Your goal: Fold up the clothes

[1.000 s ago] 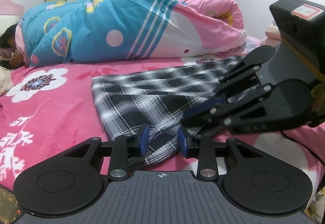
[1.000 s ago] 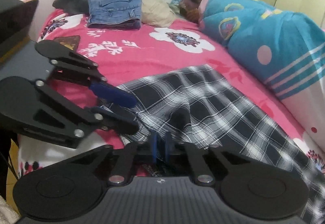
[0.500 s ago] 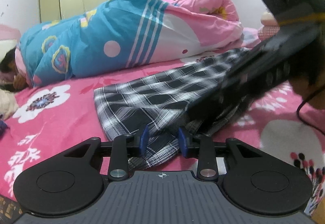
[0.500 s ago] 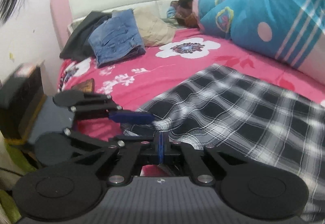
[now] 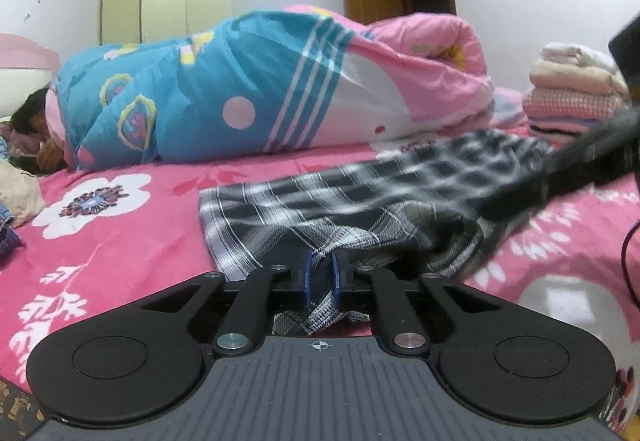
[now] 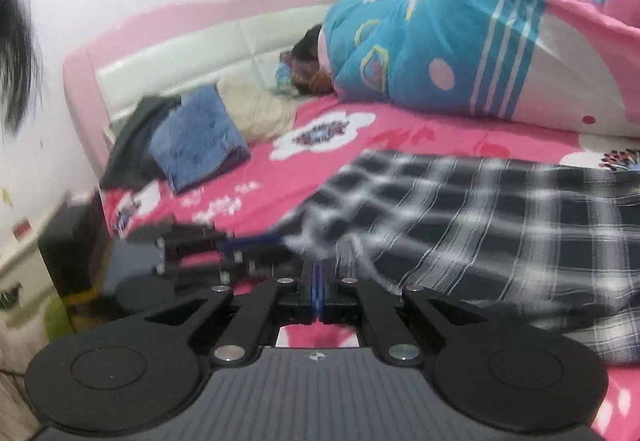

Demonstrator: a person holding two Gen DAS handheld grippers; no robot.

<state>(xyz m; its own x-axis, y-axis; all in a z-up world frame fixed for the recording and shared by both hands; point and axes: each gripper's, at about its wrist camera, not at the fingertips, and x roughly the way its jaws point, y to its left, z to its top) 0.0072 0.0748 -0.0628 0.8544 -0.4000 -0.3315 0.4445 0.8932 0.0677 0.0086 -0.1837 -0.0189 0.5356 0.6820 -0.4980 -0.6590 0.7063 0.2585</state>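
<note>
A black-and-white plaid garment (image 5: 320,201) lies spread on the pink flowered bed sheet (image 5: 120,241). My left gripper (image 5: 320,275) is at the garment's near edge. Its jaws are closing, and the blue pads (image 5: 306,277) press on a bunch of plaid cloth between them. In the right wrist view the plaid garment (image 6: 500,225) stretches away to the right. My right gripper (image 6: 317,287) is shut, with a thin edge of it pinched between the pads. In the left wrist view, the right gripper (image 5: 504,205) is a dark blur over the cloth, holding that edge raised.
A rolled blue and pink quilt (image 5: 248,89) covers a person lying along the far side of the bed. Folded clothes (image 5: 572,89) are stacked at the far right. Jeans (image 6: 196,145), a dark garment (image 6: 132,137) and a beige cloth (image 6: 256,113) lie by the headboard (image 6: 192,49).
My left gripper's jaws have drawn together onto the plaid cloth. My right gripper has rolled and swung away to the right, a little higher, taking its edge of the garment along.
</note>
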